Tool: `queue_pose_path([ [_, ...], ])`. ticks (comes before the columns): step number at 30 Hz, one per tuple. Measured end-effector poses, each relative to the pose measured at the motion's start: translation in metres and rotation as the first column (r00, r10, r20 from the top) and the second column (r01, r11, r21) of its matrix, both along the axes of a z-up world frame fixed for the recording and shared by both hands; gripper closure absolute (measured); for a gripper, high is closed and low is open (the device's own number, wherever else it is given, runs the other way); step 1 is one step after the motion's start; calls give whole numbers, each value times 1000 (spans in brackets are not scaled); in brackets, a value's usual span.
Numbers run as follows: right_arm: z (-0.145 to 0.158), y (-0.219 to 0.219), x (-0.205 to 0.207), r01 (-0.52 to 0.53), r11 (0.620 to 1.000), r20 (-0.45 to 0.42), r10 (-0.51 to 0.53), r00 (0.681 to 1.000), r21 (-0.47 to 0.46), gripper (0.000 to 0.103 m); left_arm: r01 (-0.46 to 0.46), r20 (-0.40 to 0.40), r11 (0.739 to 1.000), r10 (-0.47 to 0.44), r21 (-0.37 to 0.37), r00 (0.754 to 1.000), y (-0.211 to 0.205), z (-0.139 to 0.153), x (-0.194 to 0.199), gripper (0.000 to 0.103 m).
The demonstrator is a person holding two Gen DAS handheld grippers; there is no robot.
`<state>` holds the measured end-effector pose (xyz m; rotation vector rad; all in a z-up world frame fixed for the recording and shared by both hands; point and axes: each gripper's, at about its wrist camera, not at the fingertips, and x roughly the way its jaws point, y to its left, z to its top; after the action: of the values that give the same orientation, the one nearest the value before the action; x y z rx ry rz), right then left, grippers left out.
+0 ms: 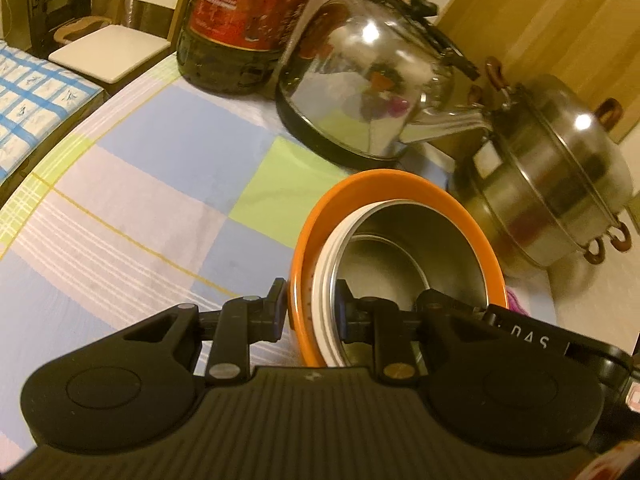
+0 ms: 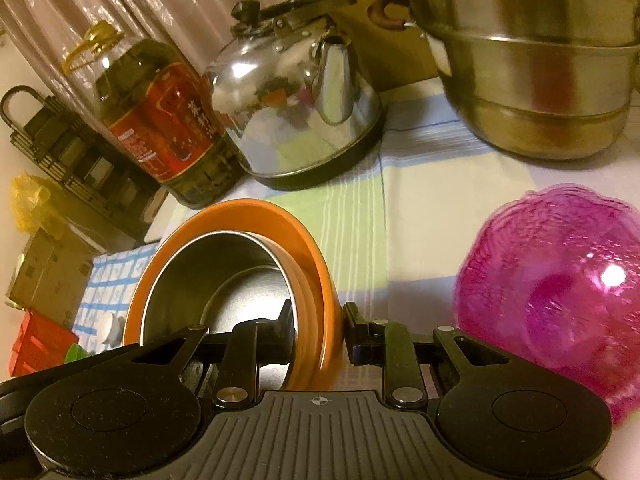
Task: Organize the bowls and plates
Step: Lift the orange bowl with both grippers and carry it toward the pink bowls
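An orange bowl point(image 1: 400, 184) hangs tilted above the checked tablecloth, with a white-rimmed dish point(image 1: 326, 280) and a steel bowl point(image 1: 420, 240) nested inside it. My left gripper point(image 1: 311, 308) is shut on the stack's left rim, one finger outside the orange wall and one inside. In the right wrist view my right gripper point(image 2: 320, 320) is shut on the opposite rim of the orange bowl point(image 2: 280, 216), and the steel bowl point(image 2: 224, 264) shows inside. A translucent pink bowl point(image 2: 560, 280) sits on the cloth to the right, blurred.
Behind the stack stand a shiny kettle point(image 1: 368, 80), a large oil bottle point(image 1: 248, 20) and a tiered steel steamer pot point(image 1: 560, 184). A chair point(image 1: 108, 52) is beyond the table's left edge. A dark rack point(image 2: 68, 152) and boxes point(image 2: 44, 280) lie off to the left.
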<state>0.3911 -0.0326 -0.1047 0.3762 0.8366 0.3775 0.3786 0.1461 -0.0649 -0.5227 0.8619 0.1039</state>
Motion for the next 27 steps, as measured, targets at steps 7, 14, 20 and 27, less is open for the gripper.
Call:
queue_pose_path([
  [7, 14, -25, -34, 30, 1000, 20, -30, 999, 1, 78, 43, 24, 999, -43, 6, 999, -25, 17, -21, 82],
  [14, 23, -56, -65, 69, 998, 39, -68, 997, -3, 78, 106, 45, 994, -106, 9, 993, -56, 27, -38, 82],
  [20, 18, -84, -92, 112, 994, 29, -112, 993, -4, 78, 163, 37, 986, -164, 18, 986, -87, 26, -51, 82],
  [27, 12, -119, -125, 181, 983, 14, -181, 983, -5, 78, 250, 24, 968, -251, 34, 968, -125, 21, -66, 82],
])
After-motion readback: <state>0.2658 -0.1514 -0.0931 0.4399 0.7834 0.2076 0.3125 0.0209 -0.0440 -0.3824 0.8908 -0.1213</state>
